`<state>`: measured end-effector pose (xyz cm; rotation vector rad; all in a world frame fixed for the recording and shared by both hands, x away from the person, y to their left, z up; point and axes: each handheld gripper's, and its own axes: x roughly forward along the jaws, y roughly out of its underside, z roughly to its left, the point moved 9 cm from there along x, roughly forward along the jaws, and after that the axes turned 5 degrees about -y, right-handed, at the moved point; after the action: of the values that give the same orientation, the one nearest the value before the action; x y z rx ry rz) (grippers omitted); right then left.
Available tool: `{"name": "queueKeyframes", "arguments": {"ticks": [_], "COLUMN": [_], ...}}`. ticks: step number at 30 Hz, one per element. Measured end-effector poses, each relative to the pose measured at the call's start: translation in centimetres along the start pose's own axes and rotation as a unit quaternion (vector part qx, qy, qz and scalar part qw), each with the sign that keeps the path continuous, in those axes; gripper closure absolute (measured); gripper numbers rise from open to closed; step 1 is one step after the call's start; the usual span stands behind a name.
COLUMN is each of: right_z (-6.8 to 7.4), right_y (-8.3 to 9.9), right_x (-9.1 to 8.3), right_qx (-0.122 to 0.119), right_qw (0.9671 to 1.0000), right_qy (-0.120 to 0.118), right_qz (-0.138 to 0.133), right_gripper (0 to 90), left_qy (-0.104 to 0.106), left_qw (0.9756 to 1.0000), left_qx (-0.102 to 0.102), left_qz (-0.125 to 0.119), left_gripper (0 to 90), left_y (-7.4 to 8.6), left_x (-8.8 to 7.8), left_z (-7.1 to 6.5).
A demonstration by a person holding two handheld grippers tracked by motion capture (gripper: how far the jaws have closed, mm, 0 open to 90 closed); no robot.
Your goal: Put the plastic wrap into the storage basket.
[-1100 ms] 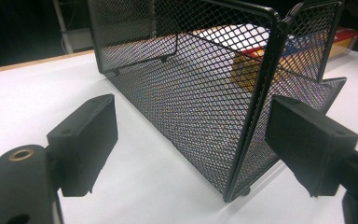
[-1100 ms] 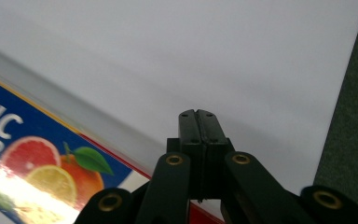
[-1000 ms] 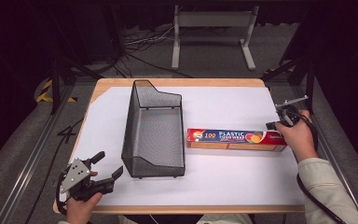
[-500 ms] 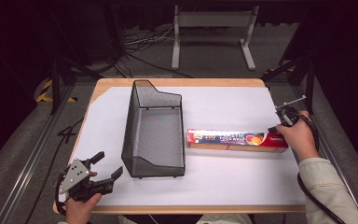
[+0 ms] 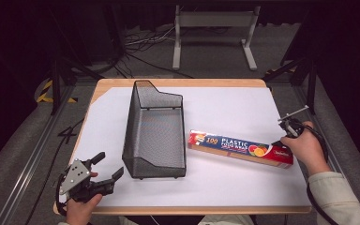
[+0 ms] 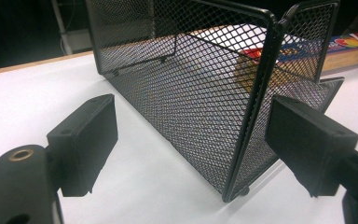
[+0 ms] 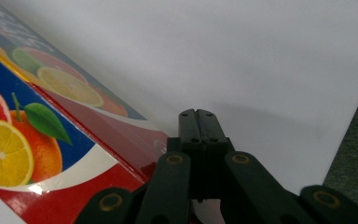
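Plastic wrap box (image 5: pixel 240 149) flat on white table (image 5: pixel 243 110), right of centre, long axis slanting from near the mesh basket (image 5: pixel 155 131) toward the right edge. Right gripper (image 7: pixel 198 122) at the box's right end, jaws pressed together, nothing between them, tips just beside the red end flap; contact unclear. Right hand (image 5: pixel 305 149) low, forearm along the right edge. Left gripper (image 5: pixel 107 165) spread wide, empty, near the front-left corner, facing the basket.

- A wooden table (image 5: pixel 122 85) is covered by a white sheet (image 5: pixel 229 105).
- A black mesh basket (image 5: pixel 155 133) is set on the sheet.
- A plastic wrap box (image 5: pixel 240 148) is laid just beside the basket.
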<state>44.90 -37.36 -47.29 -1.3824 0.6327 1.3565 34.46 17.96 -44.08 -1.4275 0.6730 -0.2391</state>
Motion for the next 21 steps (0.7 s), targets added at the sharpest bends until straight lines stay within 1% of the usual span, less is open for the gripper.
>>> {"name": "queueKeyframes", "arguments": {"ticks": [2, 4, 5, 9, 10, 11, 12, 14, 15, 16, 17, 18, 19, 20, 21], "right_z": [0.4, 0.6, 0.8, 0.8, 0.7, 0.7, 0.7, 1.1, 1.3, 1.6, 1.8, 2.2, 2.6, 3.2, 3.5], "right_y": [0.8, 1.1, 1.4, 1.5, 1.4, 0.9, 0.9, 0.2, -0.2, -0.7, -1.0, -1.3, -1.7, -2.2, -2.5], "right_x": [-0.1, -0.2, -0.2, -0.3, -0.3, -0.6, -0.6, -1.2, -1.6, -2.1, -2.4, -2.8, -3.3, -3.9, -4.3], "right_qx": [-0.004, -0.005, -0.006, -0.016, -0.018, -0.029, -0.029, -0.039, -0.046, -0.058, -0.064, -0.073, -0.082, -0.096, -0.102], "right_qw": [0.9999, 0.9999, 0.9998, 0.9998, 0.9998, 0.9992, 0.9992, 0.9971, 0.9952, 0.9919, 0.9893, 0.9857, 0.9815, 0.9731, 0.9687], "right_qy": [-0.008, -0.012, -0.014, -0.013, -0.006, -0.002, -0.002, -0.004, -0.004, -0.004, -0.006, -0.011, -0.015, -0.020, -0.020], "right_qz": [0.007, 0.006, 0.010, 0.000, -0.007, -0.029, -0.029, -0.066, -0.086, -0.113, -0.131, -0.151, -0.172, -0.208, -0.225], "right_gripper": [90.0, 90.0, 90.0, 90.0, 90.0, 90.0, 90.0, 89.6, 84.8, 80.3, 79.7, 78.7, 72.6, 64.3, 62.6], "left_qy": [0.000, 0.001, 0.000, -0.001, -0.001, -0.001, -0.002, -0.002, -0.003, -0.003, -0.003, -0.004, -0.005, -0.005, -0.005], "left_qw": [1.0000, 1.0000, 1.0000, 1.0000, 1.0000, 1.0000, 1.0000, 1.0000, 1.0000, 1.0000, 1.0000, 1.0000, 1.0000, 1.0000, 1.0000], "left_qx": [0.000, 0.000, 0.000, 0.000, -0.001, -0.001, -0.001, -0.001, -0.001, -0.001, -0.001, -0.003, -0.001, -0.001, -0.002], "left_qz": [0.003, 0.003, 0.003, 0.001, 0.000, 0.000, 0.000, 0.000, 0.000, 0.001, 0.001, 0.001, 0.000, 0.000, 0.000], "left_gripper": [17.7, 17.7, 17.7, 17.7, 17.7, 17.7, 17.7, 17.7, 17.7, 17.7, 17.7, 17.7, 17.7, 17.7, 17.7], "left_y": [0.1, 0.1, 0.0, 0.0, 0.0, 0.0, 0.0, 0.0, 0.0, 0.0, 0.0, 0.0, 0.0, 0.0, 0.0], "left_x": [0.1, 0.1, 0.0, 0.0, 0.0, 0.0, 0.0, 0.0, 0.0, 0.0, -0.1, -0.1, -0.1, -0.2, -0.2], "left_z": [0.0, 0.0, 0.0, 0.0, 0.0, 0.0, 0.1, 0.1, 0.1, 0.1, 0.1, 0.1, 0.2, 0.2, 0.2]}}
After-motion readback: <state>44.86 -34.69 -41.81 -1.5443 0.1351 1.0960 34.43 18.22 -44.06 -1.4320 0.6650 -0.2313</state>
